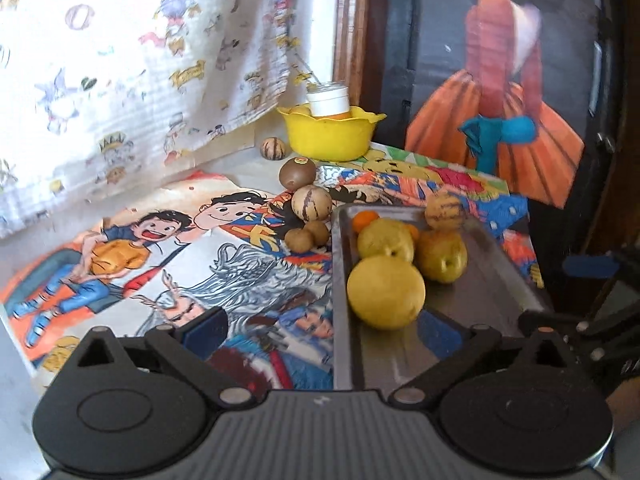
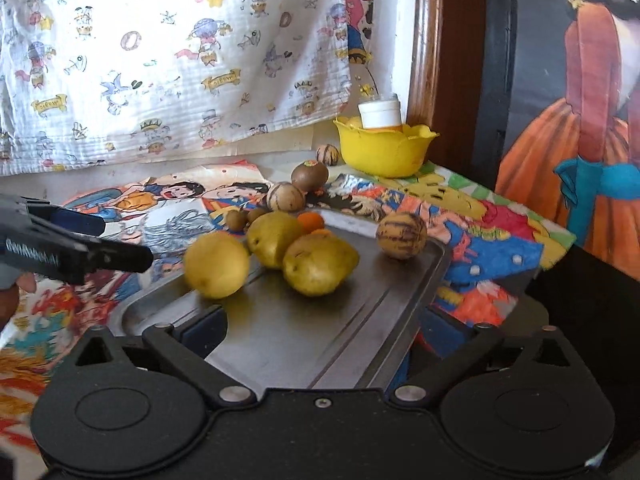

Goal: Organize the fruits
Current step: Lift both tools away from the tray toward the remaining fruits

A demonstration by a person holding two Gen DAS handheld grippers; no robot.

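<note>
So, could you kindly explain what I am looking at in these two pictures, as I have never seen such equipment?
No robot here: a person holds a two-fingered claw in each hand, each with a camera looking along its fingers. One picture is from the left claw, the other from the right claw, which also shows the left one from the side. Both claws are open and hold nothing. Below lies a metal tray with three yellow fruits, a striped fruit and something small and orange. More brownish fruits sit on the colourful cloth, near a yellow bowl.
</note>
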